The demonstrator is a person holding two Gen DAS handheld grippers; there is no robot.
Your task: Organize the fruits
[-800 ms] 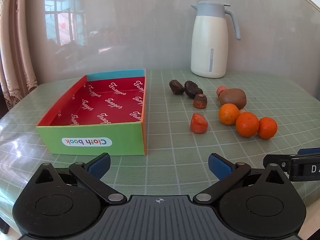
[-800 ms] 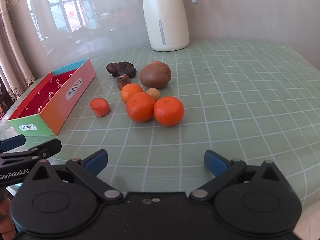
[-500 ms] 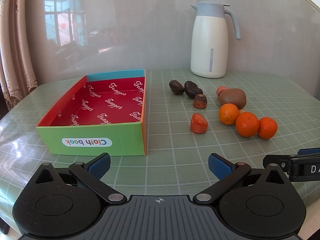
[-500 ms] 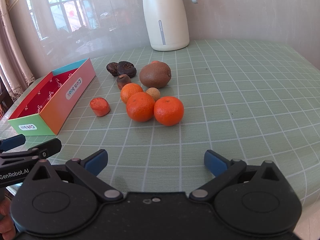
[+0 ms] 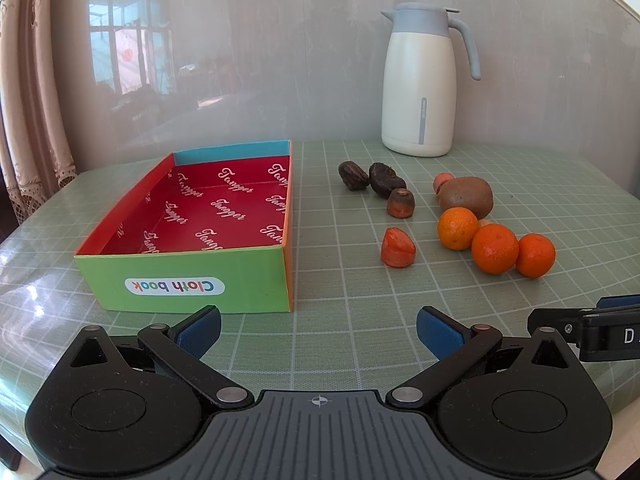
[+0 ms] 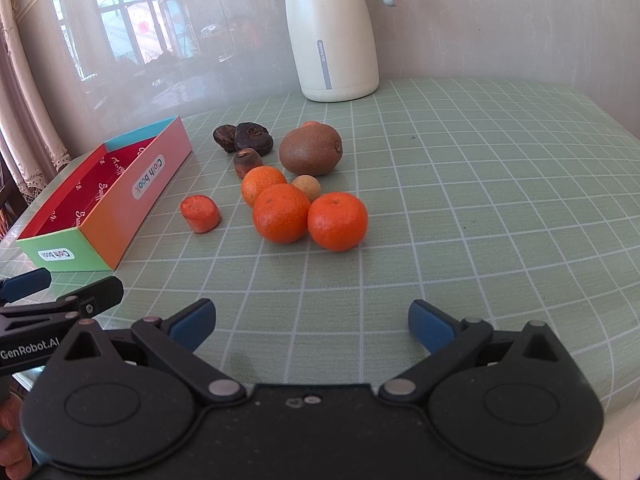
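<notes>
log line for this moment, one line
stage: not started | left gripper: jaws open, nothing held | right gripper: jaws open, nothing held | box: no fruit | oranges: on table

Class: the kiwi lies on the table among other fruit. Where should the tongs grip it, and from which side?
Probably from above, across the kiwi's narrow middle: it lies on its side, and an orange crowds its near side.

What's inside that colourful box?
The box holds no fruit: only its red printed floor shows. The strip of floor behind the green front wall is hidden in both views.
</notes>
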